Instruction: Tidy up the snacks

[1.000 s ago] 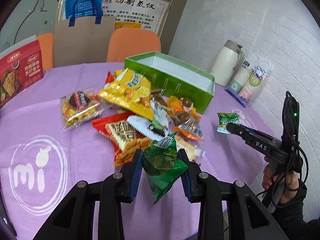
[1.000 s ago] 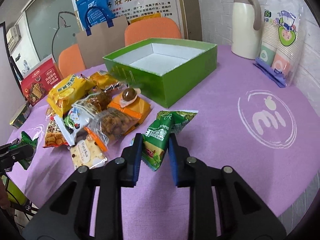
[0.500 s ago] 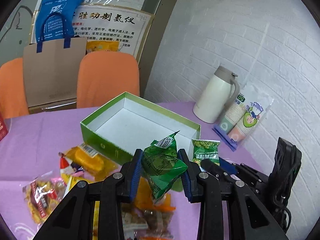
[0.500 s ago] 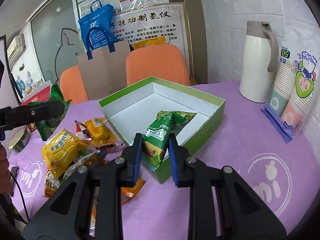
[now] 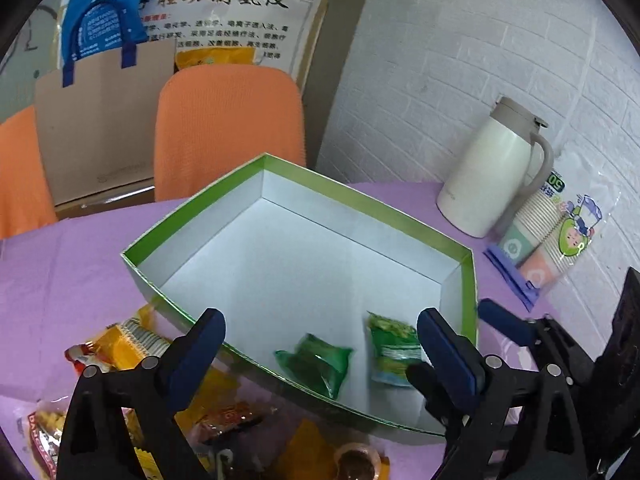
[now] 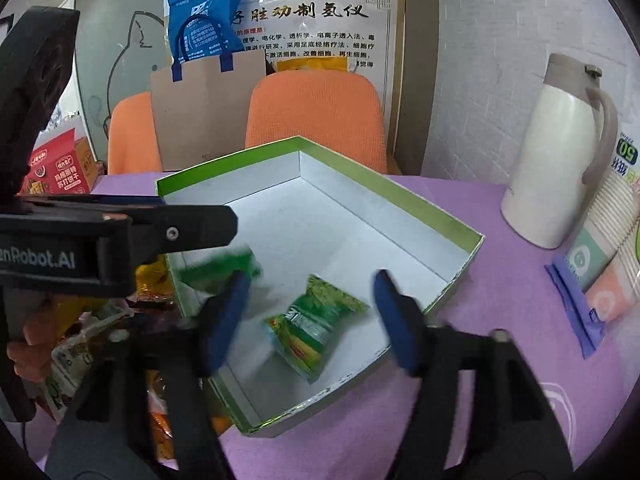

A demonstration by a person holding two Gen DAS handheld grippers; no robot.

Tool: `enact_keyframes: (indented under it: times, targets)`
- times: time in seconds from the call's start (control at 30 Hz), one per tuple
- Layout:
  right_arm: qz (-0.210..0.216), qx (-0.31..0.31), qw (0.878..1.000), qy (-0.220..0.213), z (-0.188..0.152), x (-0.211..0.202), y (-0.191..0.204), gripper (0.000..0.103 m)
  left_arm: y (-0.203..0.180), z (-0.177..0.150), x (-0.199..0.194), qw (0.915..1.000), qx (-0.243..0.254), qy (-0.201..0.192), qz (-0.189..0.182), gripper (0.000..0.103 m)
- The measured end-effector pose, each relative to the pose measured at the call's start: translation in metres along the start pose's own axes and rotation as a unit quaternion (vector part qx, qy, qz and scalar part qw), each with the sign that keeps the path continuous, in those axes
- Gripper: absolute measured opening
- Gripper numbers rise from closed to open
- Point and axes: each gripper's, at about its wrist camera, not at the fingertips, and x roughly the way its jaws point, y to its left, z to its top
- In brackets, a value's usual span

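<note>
Just beyond the right gripper's left finger, the dark green crinkled snack packet (image 6: 224,266) is a motion-smeared blur, partly hidden behind the left gripper's black plastic arm (image 6: 120,236).

A wall poster (image 6: 316,28) behind the orange chair (image 6: 316,116) is headed "子胜动制氢仪"; the left gripper (image 6: 132,236) beside the chair reads "enRobot.AI"; a cup pack (image 6: 622,184) shows "50".

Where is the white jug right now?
The white jug stands on the purple table, right of the green box in both wrist views, next to the pack of paper cups.
</note>
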Motion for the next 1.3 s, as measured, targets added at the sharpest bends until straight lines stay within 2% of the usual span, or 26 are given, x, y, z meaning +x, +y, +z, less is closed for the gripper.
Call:
enact_keyframes:
  times: [0.07,0.2,0.33,0.53,0.6,0.67,0.83,0.93,1.03,1.13,1.3]
  targets:
    - [-0.01,-0.006,1.0,-0.012,-0.002,-0.006,-0.001,0.096,0.0,0.0,-0.002,0.9999,0.01,-0.001,0.005,0.099]
    - [-0.016,-0.001,1.0,-0.007,-0.003,-0.019,-0.005,0.099,0.001,-0.001,-0.017,0.9999,0.012,-0.006,-0.01,0.099]
    - [-0.013,0.007,0.999,-0.038,0.006,-0.058,-0.001,0.102,-0.003,-0.005,-0.057,0.9991,0.021,-0.036,-0.007,0.099]
    - [0.035,0.024,0.992,-0.117,0.012,-0.135,0.007,0.102,-0.012,-0.029,-0.14,0.994,0.048,-0.098,-0.014,0.099]
    - [0.077,0.026,0.985,-0.15,0.003,-0.16,0.009,0.102,-0.01,-0.044,-0.164,0.9927,0.048,-0.109,-0.017,0.1]
    - [0.101,0.027,0.981,-0.164,-0.008,-0.177,0.014,0.102,-0.006,-0.064,-0.184,0.9918,0.043,-0.119,-0.017,0.1]
    - [0.133,-0.006,0.984,-0.117,-0.047,-0.186,0.036,0.102,0.015,-0.125,-0.209,0.9929,0.029,-0.115,0.008,0.1]
    - [0.15,-0.049,0.985,-0.062,-0.076,-0.173,0.058,0.102,0.028,-0.162,-0.21,0.9949,0.01,-0.097,0.026,0.1]
    - [0.164,-0.095,0.982,-0.009,-0.101,-0.15,0.086,0.102,0.043,-0.195,-0.203,0.9971,-0.02,-0.065,0.034,0.1]
    - [0.18,-0.12,0.976,0.025,-0.11,-0.129,0.109,0.102,0.052,-0.214,-0.198,0.9977,-0.031,-0.046,0.037,0.1]
    - [0.196,-0.11,0.973,0.061,-0.11,-0.1,0.126,0.102,0.069,-0.222,-0.2,0.9968,-0.057,-0.041,0.038,0.1]
